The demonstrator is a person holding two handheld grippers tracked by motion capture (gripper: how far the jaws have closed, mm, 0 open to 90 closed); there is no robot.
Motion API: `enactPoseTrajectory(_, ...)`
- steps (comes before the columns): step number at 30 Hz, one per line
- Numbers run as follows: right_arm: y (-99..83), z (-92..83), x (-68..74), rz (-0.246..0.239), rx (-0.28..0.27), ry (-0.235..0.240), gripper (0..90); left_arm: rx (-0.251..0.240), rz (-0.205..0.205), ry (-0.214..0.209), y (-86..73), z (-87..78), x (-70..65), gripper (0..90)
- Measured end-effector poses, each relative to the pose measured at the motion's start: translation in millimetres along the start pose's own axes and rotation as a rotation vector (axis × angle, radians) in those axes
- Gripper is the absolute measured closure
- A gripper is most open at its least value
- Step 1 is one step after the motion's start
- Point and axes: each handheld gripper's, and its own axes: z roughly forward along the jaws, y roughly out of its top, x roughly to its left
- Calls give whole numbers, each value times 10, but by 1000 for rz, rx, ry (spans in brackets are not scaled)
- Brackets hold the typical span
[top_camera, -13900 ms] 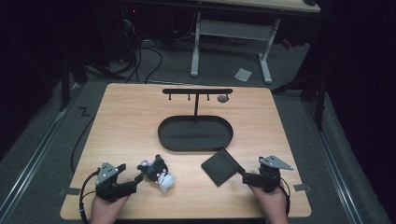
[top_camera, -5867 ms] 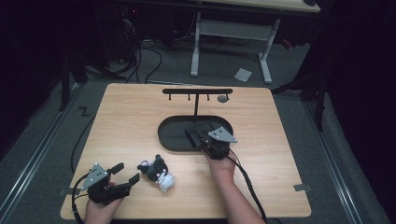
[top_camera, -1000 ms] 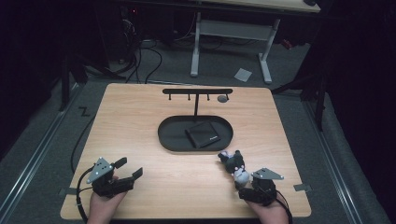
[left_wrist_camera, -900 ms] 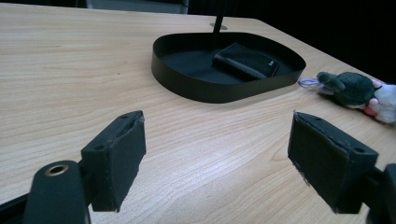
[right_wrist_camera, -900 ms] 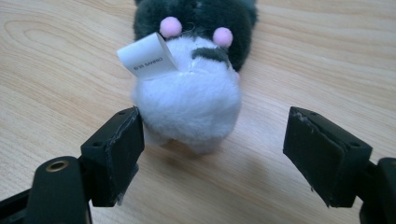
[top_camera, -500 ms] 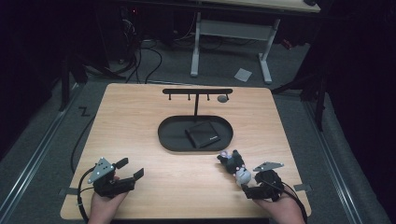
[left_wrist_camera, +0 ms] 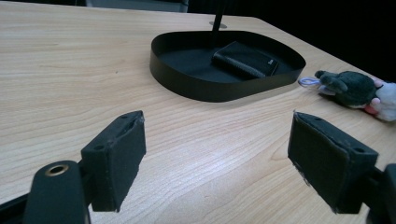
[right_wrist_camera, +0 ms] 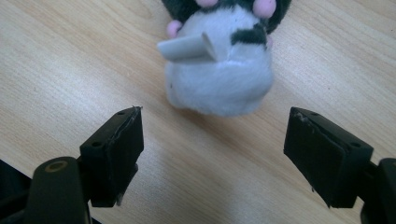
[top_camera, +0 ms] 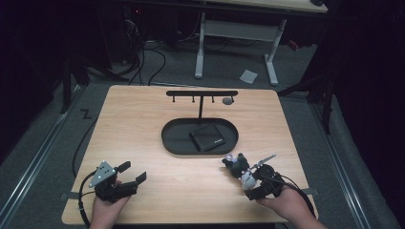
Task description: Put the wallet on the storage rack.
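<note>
A: Where's the plush toy (top_camera: 240, 170) now?
B: Lying on the surface (top_camera: 181, 181), just ahead of the right hand-held gripper (top_camera: 255, 187). Its jaws stand wide, nothing between them, the toy (right_wrist_camera: 219, 74) just beyond their tips.
A: And the left hand-held gripper (top_camera: 130, 173)?
B: Wide too, empty. The black tray (left_wrist_camera: 187, 81) with the wallet (left_wrist_camera: 246, 59) sits ahead of it, the toy (left_wrist_camera: 355, 88) off to its right.

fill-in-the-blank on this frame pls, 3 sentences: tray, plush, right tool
1. The black wallet lies inside the oval ____.
2. The plush toy lies on the table, ____ the tray.
3. The right tool has its jaws ____, with the plush toy just beyond them.

Missing words: tray; outside; open
</note>
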Motion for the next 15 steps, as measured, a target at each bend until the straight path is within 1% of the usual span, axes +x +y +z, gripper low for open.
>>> enactPoseTrajectory(4,124,-22,-16,5,35,8,198,1,2,2,1,-10,9,197)
enactPoseTrajectory(8,238,-31,-4,-4,60,9,196,2,3,1,0,-11,9,197)
enactPoseTrajectory(14,337,-3,39,-36,83,8,200,0,3,3,0,-16,6,197)
enactPoseTrajectory(15,345,4,48,-31,86,12,198,1,4,3,0,-16,7,197)
